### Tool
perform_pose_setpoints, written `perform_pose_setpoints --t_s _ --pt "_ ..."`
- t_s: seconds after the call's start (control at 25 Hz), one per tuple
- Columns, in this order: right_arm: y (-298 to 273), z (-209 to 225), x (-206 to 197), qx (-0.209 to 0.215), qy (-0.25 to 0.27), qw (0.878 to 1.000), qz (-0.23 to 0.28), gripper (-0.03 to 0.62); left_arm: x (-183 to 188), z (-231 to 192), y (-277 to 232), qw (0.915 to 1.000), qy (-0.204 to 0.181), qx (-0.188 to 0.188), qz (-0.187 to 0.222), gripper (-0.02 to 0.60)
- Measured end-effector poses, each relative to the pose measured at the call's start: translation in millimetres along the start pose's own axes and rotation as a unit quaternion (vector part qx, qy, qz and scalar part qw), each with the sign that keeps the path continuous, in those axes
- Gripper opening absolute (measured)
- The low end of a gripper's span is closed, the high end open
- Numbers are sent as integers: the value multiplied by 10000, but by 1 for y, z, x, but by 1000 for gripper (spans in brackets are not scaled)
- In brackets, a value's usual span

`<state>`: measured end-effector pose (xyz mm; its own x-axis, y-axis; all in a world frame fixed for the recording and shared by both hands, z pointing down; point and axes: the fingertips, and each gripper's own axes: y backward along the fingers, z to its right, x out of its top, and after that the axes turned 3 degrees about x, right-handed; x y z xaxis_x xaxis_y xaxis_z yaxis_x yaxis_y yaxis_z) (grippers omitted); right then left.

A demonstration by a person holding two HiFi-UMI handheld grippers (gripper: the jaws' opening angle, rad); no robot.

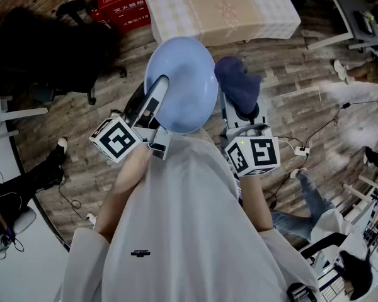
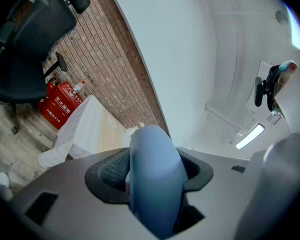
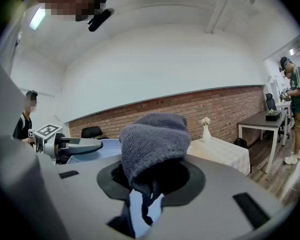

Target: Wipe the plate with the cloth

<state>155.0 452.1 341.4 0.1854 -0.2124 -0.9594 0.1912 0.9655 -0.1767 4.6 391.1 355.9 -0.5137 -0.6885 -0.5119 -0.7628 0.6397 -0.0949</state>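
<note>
Left claw (image 2: pixel 152 181) clamps smooth round plate (image 1: pixel 188 80); right claw (image 3: pixel 150 181), seemingly bunched knit cloth (image 3: pixel 152 139).

- left gripper (image 1: pixel 156 94) sits around 11 o'clock from the chest in the head view, nose aimed toward 1 o'clock. Its jaws are clamped on the rim of the plate (image 1: pixel 186 74), which shows edge-on between them in the left gripper view
- right gripper (image 1: pixel 240 109) is at about 1 o'clock, pointing pretty much at 12, jaws pinched on the cloth (image 1: pixel 238 82), which bunches over the tips
- left forearm (image 1: pixel 129 184) and right forearm (image 1: pixel 257 200) are both raised in front of the torso
- the two grippers are side by side, near each other but apart
</note>
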Motion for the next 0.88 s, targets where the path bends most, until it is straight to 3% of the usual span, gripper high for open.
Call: perform_pose_setpoints --t_s 0.32,0.64,0.88 --pt "7 8 9 53 -62 9997 250 133 -14 3 -6 9997 198 44 -112 259" --pt "4 34 3 -164 -444 9987 185 133 -7 -22 4 9969 450 642 -54 259" --pt "-20 56 7 -314 -605 9974 219 133 19 -48 -14 9941 504 962 10 259"
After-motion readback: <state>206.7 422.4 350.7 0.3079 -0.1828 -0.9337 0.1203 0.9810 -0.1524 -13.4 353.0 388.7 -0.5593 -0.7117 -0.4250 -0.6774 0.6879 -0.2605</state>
